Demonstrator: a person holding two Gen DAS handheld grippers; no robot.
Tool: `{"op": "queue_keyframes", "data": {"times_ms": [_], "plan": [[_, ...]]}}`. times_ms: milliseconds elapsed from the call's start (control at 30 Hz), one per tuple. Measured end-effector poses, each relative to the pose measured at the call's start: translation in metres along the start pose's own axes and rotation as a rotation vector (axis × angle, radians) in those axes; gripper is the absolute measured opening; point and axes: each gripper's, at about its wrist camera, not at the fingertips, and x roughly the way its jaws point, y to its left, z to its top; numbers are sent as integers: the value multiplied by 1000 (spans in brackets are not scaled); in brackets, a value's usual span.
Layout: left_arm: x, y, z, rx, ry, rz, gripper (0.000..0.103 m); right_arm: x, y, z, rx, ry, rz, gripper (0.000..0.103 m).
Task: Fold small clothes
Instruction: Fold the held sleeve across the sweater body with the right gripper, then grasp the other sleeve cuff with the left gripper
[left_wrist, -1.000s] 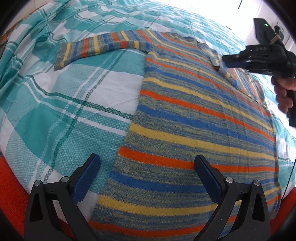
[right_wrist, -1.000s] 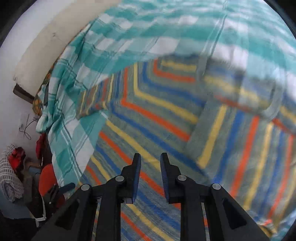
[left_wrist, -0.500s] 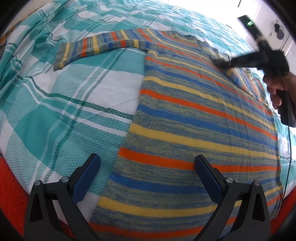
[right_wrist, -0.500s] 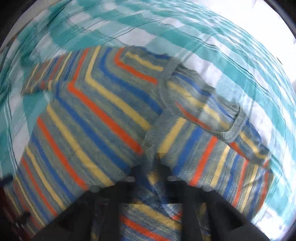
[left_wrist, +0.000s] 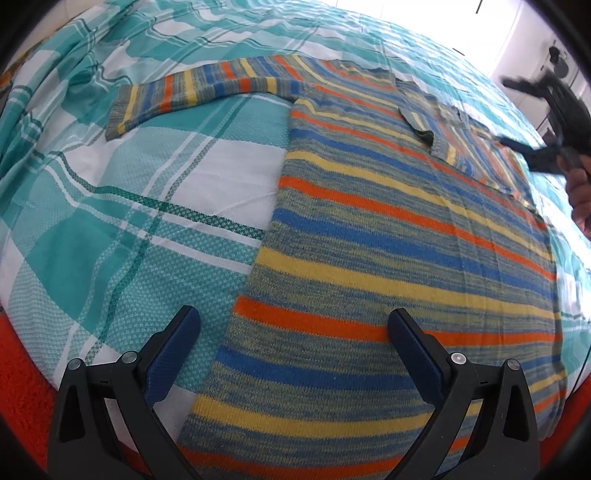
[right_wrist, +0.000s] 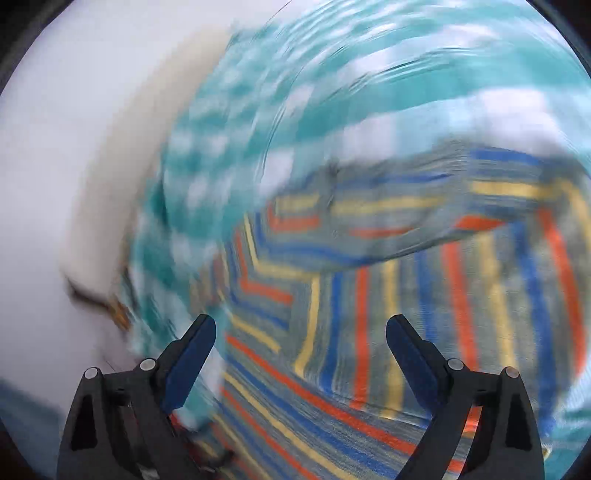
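A small striped sweater (left_wrist: 388, 236) in blue, orange, yellow and grey lies flat on a teal-and-white checked bedspread (left_wrist: 147, 206). Its left sleeve (left_wrist: 192, 92) stretches out to the left; its right sleeve (left_wrist: 469, 147) lies folded across the chest. My left gripper (left_wrist: 295, 332) is open and empty, hovering above the sweater's lower left hem. My right gripper (right_wrist: 301, 349) is open and empty above the sweater (right_wrist: 406, 314); that view is motion-blurred. It also shows in the left wrist view (left_wrist: 524, 118) at the far right, blurred, with the hand that holds it.
The bed's front edge meets a red-orange surface (left_wrist: 22, 376) at lower left. A white wall and a pale headboard or pillow (right_wrist: 122, 155) lie beyond the bed in the right wrist view. Bright white room lies past the far right.
My right gripper has opened, let go of the right sleeve, which now lies folded across the chest, and pulled back to the right. My left gripper has held still.
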Motion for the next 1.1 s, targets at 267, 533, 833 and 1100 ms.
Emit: {"op": "queue_keyframes", "data": {"times_ms": [267,533,833,1100], "plan": [[0,-2,-2,18,-1,13,102,-78,-77,1,101,-103,-461,49],[-3,0,1,31,23,12,101,-37,-57,-45,-53,117,-447,47],[-51,145,95,-421,-112,-173,102,-92,37,-117,-207,-104,-359,70],[42,221,158,-612,-31,-78,90,-119,30,-207,-98,-162,-361,71]]}}
